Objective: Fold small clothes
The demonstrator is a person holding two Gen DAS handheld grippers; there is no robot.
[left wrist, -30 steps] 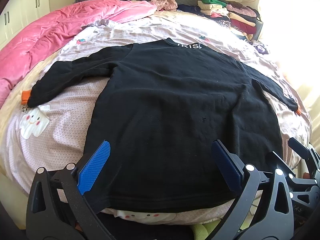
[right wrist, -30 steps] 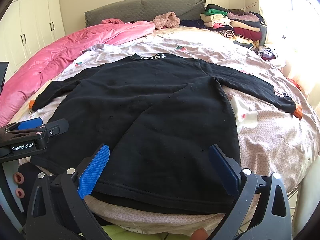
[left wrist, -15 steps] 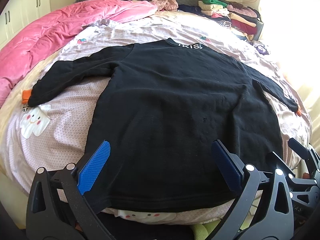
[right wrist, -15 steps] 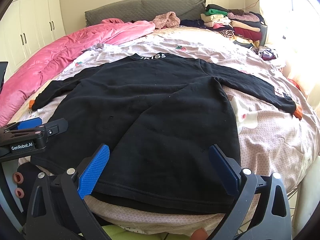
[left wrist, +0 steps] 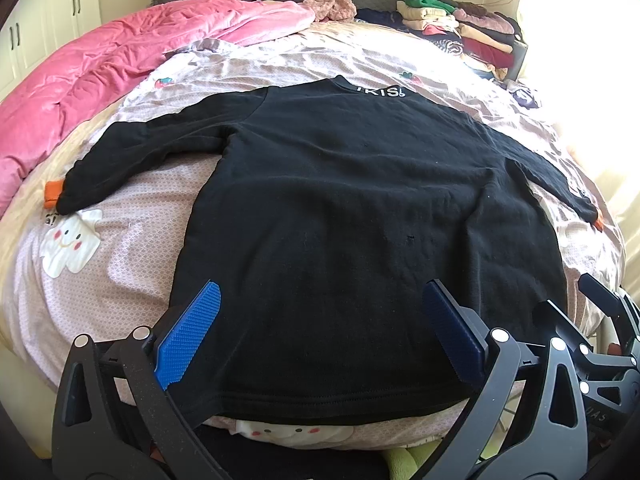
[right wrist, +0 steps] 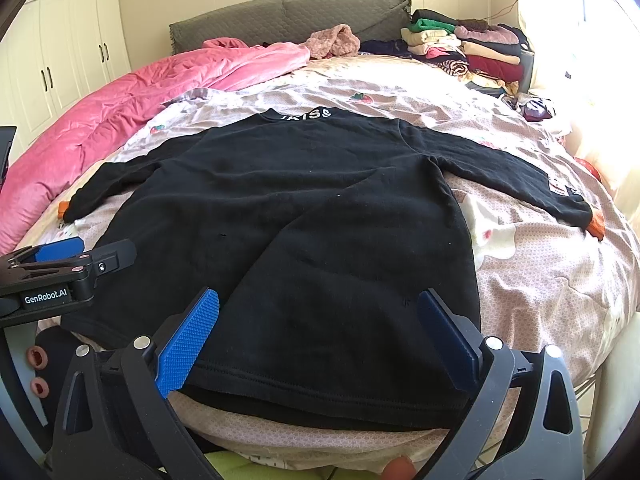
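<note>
Your black sweatshirt [left wrist: 360, 208] lies flat on the bed [left wrist: 120, 264] beside a pink quilt [left wrist: 120, 56] — both tongs gape wide, empty; only your right view shows wardrobe doors [right wrist: 60, 64].

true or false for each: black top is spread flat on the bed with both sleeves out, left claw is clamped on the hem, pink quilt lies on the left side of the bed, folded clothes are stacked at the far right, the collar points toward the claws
1. The black top lies spread flat on the bed with both sleeves out. True.
2. The left claw is clamped on the hem. False: its jaws stand wide open over the hem and hold nothing.
3. The pink quilt lies on the left side of the bed. True.
4. Folded clothes are stacked at the far right, near the headboard. True.
5. The collar points toward the claws. False: the collar is at the far end and the hem is nearest.
6. The right claw is shut. False: it is open, over the hem.
</note>
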